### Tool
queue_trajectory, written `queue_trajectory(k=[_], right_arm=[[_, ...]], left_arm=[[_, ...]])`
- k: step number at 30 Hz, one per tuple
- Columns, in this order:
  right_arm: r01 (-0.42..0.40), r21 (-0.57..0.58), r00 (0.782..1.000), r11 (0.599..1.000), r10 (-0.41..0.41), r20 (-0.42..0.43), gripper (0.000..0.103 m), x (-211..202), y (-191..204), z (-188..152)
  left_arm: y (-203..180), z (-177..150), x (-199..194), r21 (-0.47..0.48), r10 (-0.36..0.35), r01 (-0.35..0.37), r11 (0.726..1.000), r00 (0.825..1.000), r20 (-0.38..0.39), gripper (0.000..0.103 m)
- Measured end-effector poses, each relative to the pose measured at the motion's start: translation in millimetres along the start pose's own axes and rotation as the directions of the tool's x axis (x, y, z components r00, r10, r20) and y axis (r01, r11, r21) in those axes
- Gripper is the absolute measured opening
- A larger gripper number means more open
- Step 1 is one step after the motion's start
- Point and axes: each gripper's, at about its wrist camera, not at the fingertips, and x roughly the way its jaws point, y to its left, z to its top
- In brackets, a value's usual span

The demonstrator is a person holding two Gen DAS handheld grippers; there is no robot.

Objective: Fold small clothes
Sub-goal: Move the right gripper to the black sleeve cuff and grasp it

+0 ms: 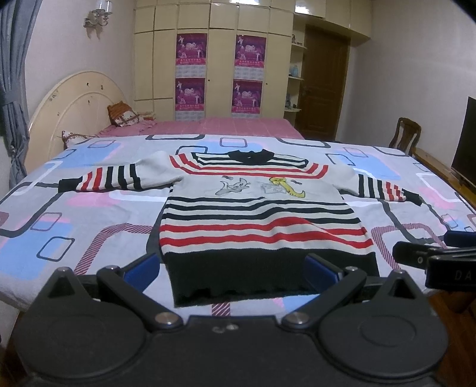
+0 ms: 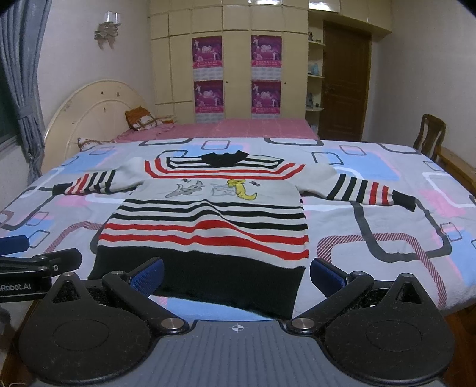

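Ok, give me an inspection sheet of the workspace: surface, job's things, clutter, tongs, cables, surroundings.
Surface: bed with a patterned grey, blue and pink cover, lying smooth.
Job's things: one striped sweater spread flat, front up, both sleeves out to the sides, black hem nearest the cameras; not yet folded.
Clutter: two pillows by the headboard; nothing else seen on the cover.
Tongs: left tongs open, holding nothing, above the hem; right tongs open, holding nothing, above the hem.
Cables: nothing seen.
Surroundings: wardrobe with four posters, door, chair, curtain, wall lamp.
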Motion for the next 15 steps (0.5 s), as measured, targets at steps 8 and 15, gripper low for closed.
queue_trajectory(k=[8, 15], right_arm=[[0.057, 0.040, 0.998, 0.998, -0.058, 0.023, 0.103, 27.2, -16.3, 27.1], [0.115, 0.079, 0.992, 0.990, -0.118, 0.035, 0.103, 59.2, -32.1, 54.4]], left_arm=[[1.0, 26.4, 30.3, 0.014, -0.025, 0.025, 1.000, 1.000, 0.013, 0.103], [1.7, 52.6, 69.4, 0.037, -0.074, 0.073, 0.997, 0.997, 0.009, 0.103]])
